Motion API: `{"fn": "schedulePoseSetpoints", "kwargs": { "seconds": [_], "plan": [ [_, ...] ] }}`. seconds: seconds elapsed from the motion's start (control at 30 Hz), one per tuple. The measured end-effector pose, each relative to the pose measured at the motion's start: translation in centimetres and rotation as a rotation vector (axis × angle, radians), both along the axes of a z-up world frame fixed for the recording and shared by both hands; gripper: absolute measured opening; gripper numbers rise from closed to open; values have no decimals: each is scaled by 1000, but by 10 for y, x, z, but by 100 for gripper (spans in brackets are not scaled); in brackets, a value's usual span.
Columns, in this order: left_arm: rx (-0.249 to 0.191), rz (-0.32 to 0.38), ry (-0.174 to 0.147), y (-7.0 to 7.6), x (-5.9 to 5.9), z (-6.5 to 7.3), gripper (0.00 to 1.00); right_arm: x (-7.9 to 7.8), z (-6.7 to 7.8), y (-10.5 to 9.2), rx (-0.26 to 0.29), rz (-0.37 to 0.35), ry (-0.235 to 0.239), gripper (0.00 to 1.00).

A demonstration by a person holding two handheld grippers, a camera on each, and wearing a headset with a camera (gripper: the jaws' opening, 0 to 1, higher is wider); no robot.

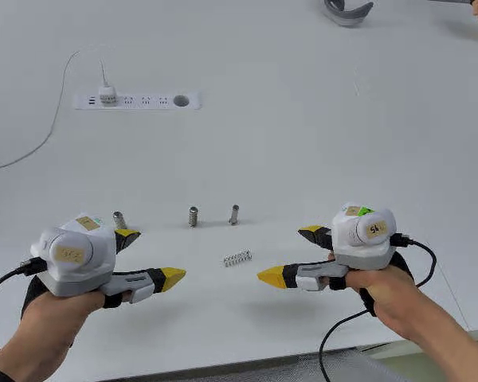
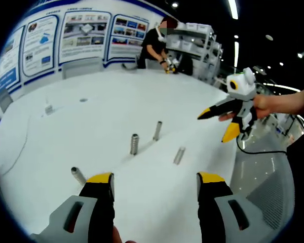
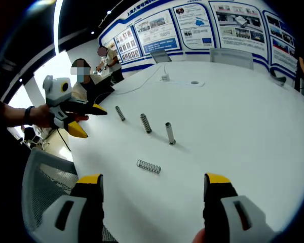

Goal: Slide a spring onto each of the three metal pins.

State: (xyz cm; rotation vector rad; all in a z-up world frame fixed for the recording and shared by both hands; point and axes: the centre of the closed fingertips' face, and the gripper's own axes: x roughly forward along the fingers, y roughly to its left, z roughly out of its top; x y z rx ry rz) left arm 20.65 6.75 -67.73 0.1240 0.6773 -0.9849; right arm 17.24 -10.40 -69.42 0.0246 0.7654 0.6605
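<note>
Three short metal pins stand in a row on the white table. The left pin (image 1: 119,220) and the middle pin (image 1: 193,216) each carry a spring; the right pin (image 1: 234,213) looks bare. One loose spring (image 1: 237,258) lies flat in front of them, between the two grippers. My left gripper (image 1: 153,255) is open and holds nothing, left of that spring. Its own view has the middle pin (image 2: 135,144) and the loose spring (image 2: 179,155) ahead of the open jaws. My right gripper (image 1: 289,253) is open too, right of the loose spring (image 3: 148,166), with the bare pin (image 3: 169,132) beyond.
A white power strip (image 1: 135,101) with a plugged cable lies at the back left. A grey curved object (image 1: 348,12) sits at the far edge. A mesh chair back (image 1: 303,370) is at the table's near edge. People stand at the table's far side (image 2: 154,43).
</note>
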Motion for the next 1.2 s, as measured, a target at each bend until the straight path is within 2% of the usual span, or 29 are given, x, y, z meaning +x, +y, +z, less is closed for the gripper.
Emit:
{"fn": "schedulePoseSetpoints", "kwargs": {
  "seconds": [0.2,0.33,0.53,0.77,1.1,1.2],
  "plan": [
    [4,-40,0,-15,2,-3,66,-4,1,2,4,-3,4,83],
    [15,-81,2,-28,2,-11,65,-6,2,4,4,-5,5,83],
    [36,-141,18,-48,-4,-25,63,-7,3,7,25,-34,4,83],
    [41,-195,36,-70,-10,-33,62,-9,5,7,26,-47,7,83],
    [50,-240,39,-86,-12,-45,59,-14,3,0,21,-60,16,84],
    [53,-249,31,-90,-11,-49,57,-16,2,-1,22,-64,17,84]
  ]
}}
